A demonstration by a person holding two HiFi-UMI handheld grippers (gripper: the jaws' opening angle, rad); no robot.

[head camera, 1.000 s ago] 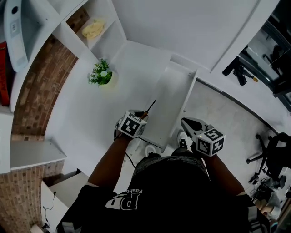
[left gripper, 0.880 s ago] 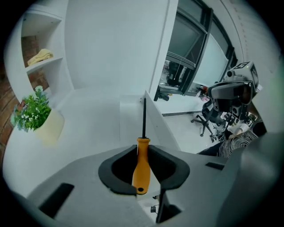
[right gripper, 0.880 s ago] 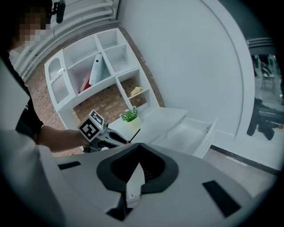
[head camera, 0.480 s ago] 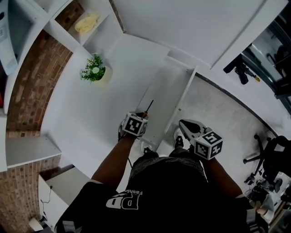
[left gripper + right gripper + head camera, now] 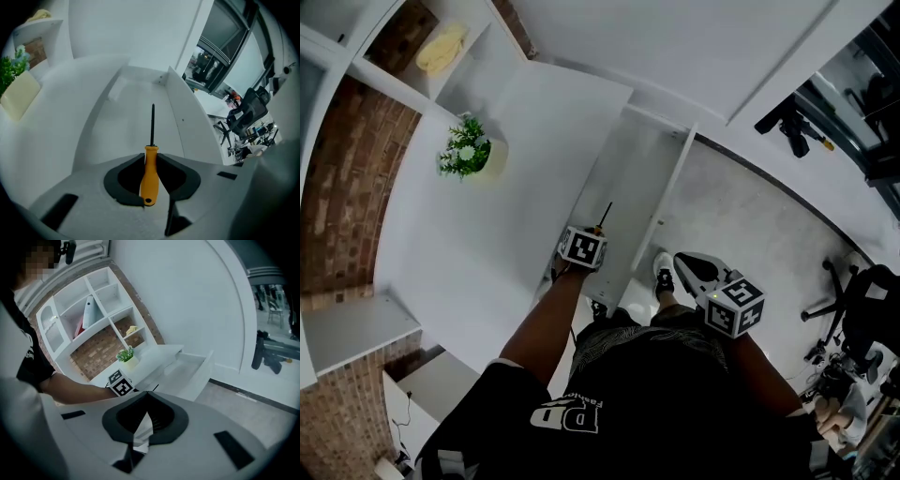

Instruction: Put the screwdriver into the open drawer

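Note:
An orange-handled screwdriver (image 5: 149,174) with a black shaft (image 5: 603,216) is clamped by its handle in my left gripper (image 5: 151,157), which is shut on it. The shaft points forward over the open white drawer (image 5: 667,178), whose inside (image 5: 126,122) holds nothing. In the head view the left gripper (image 5: 595,232) sits at the drawer's near left side wall. My right gripper (image 5: 680,255) hangs to the right of the drawer, over the floor. Its jaws (image 5: 146,393) are shut with nothing between them. The right gripper view also shows the drawer (image 5: 190,369) and the left gripper's marker cube (image 5: 120,383).
A small potted plant (image 5: 467,155) stands on the white desk top (image 5: 469,244) left of the drawer. White cubby shelves (image 5: 89,315) on a brick wall rise behind it. Black office chairs (image 5: 862,319) stand on the grey floor at the right.
The head view has swung, so the desk and plant sit further left. The left gripper still holds the screwdriver at the drawer's left wall. The right gripper has barely moved.

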